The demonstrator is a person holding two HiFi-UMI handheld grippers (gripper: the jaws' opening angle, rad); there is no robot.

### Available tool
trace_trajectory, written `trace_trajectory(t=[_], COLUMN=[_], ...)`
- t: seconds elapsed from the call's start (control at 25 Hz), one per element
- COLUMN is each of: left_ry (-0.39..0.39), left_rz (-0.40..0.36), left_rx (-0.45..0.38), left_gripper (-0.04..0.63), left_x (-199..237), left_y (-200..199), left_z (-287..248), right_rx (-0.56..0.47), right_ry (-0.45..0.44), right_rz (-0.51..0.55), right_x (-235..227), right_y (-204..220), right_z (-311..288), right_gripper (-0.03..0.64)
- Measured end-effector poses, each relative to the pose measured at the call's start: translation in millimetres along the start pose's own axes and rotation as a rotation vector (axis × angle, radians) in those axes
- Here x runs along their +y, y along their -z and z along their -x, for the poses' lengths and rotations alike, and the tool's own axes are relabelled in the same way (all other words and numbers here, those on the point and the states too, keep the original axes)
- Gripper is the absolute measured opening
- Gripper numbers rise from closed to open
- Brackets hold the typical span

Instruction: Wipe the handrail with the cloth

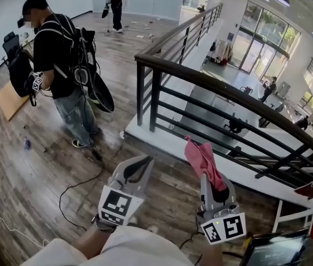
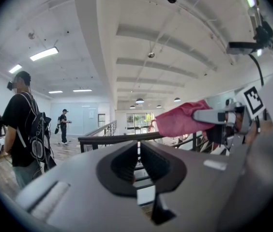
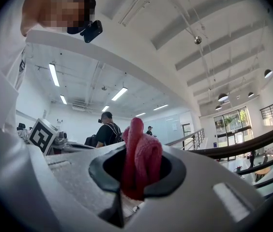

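The dark metal handrail (image 1: pixel 217 85) runs from a corner post at centre down to the right, with horizontal bars under it. My right gripper (image 1: pixel 205 175) is shut on a pink cloth (image 1: pixel 202 155) that sticks up from its jaws, short of the rail and not touching it. The right gripper view has the cloth (image 3: pixel 139 158) bunched between the pads, with the rail (image 3: pixel 252 144) off to the right. My left gripper (image 1: pixel 144 160) hangs shut and empty to the left, also short of the rail. Its own view looks past the closed jaws at the rail (image 2: pixel 112 138) and the cloth (image 2: pixel 180 120).
A person with a backpack (image 1: pixel 62 65) stands on the wood floor at left, and another person (image 1: pixel 115 7) is far back. A black cable (image 1: pixel 73 187) snakes across the floor. Beyond the railing the floor drops to a lower level. A screen (image 1: pixel 273 251) sits at bottom right.
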State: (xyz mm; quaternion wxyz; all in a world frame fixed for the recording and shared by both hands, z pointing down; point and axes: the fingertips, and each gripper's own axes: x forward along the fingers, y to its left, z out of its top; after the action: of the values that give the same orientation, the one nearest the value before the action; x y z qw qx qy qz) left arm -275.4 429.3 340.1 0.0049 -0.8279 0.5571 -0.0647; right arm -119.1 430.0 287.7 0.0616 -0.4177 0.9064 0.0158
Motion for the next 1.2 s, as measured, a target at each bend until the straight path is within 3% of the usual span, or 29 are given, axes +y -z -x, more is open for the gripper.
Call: trace_trajectory(t=[0.48,0.68,1.0,1.2], left_ry=[-0.032,-0.021,-0.018,-0.012], left_rz=[0.028,-0.012,0.041,0.027], left_rx=[0.035,0.023,0.025,0.021], left_gripper=[0.012,0.025,0.006,0.006], left_x=[-24.3,-30.0,-18.6,-0.8], left_y=[13.9,8.5,11.8,10.2], left_z=[4.3,-3.9,-24.3,-51.9], right_rx=[0.05,0.058,0.068,0.076], right_ry=[-0.011,0.002,0.017,0.028], right_rz=[-0.007,-0.016,-0.027,-0.021], right_x=[-11.1,-20.7,-35.1,-49.1], right_y=[14.3,18.4,18.9,21.4], right_z=[20.6,19.7,4.0,-22.8], right_gripper=[0.06,0.06,0.06,0.06])
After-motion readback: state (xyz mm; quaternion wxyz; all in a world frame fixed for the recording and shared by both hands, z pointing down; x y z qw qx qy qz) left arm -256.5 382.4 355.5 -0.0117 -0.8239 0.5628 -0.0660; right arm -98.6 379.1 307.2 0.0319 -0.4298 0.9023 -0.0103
